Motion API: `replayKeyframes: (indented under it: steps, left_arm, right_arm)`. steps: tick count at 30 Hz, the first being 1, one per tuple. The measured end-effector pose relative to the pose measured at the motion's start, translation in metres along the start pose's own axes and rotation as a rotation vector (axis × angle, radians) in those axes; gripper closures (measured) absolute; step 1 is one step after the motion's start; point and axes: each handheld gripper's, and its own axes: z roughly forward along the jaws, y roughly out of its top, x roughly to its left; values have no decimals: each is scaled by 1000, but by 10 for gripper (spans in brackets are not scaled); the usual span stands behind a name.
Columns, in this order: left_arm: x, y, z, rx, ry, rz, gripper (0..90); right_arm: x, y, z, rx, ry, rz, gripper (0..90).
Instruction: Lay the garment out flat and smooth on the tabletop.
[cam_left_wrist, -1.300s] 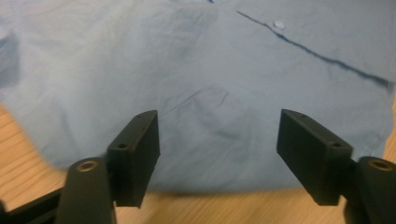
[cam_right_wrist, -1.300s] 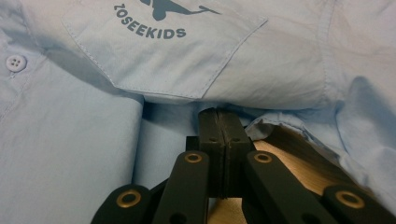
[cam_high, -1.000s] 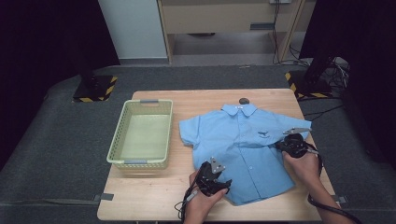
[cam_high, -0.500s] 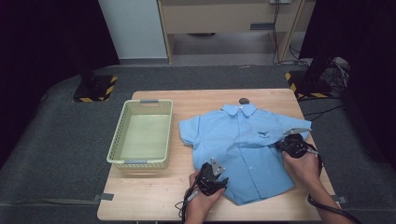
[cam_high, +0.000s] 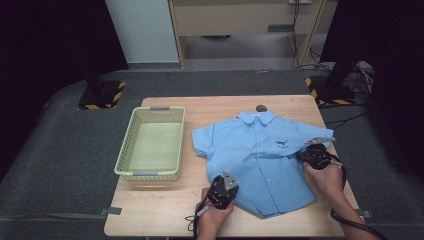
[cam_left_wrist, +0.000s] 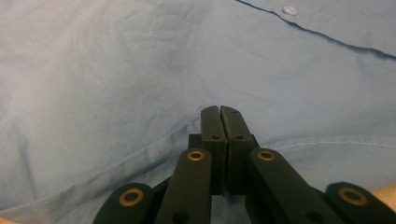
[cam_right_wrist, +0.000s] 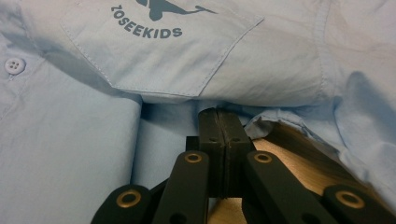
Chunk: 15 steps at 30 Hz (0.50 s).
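A light blue child's shirt (cam_high: 260, 155) lies flat on the wooden table (cam_high: 150, 215), front up, collar toward the far edge. My left gripper (cam_high: 231, 177) is at the shirt's near left hem; its jaws have just been closing. In the left gripper view they meet on a pinch of the blue fabric (cam_left_wrist: 140, 84), with creases running out from the left gripper's tips (cam_left_wrist: 219, 111). My right gripper (cam_high: 301, 155) sits at the shirt's right side below the sleeve. The right gripper's jaws (cam_right_wrist: 218, 114) are shut on the cloth edge under the printed chest pocket (cam_right_wrist: 159, 56).
A pale green plastic basket (cam_high: 150, 173) stands on the table's left half, beside the shirt's left sleeve. A small dark round object (cam_high: 261, 108) lies just beyond the collar. Bare wood runs along the near left edge.
Both hands stay where they were. No visible shift of the shirt or the basket.
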Motion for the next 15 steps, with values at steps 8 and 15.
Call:
replayKeyframes:
  steps: [8,15]
  left_arm:
    - [7,-1,-24,4,13,39,900]
    - [22,-16,-45,21,47,43,900]
  right_arm:
    - [-5,3,-5,-5,2,-7,900]
    - [-14,2,-10,6,-13,-9,900]
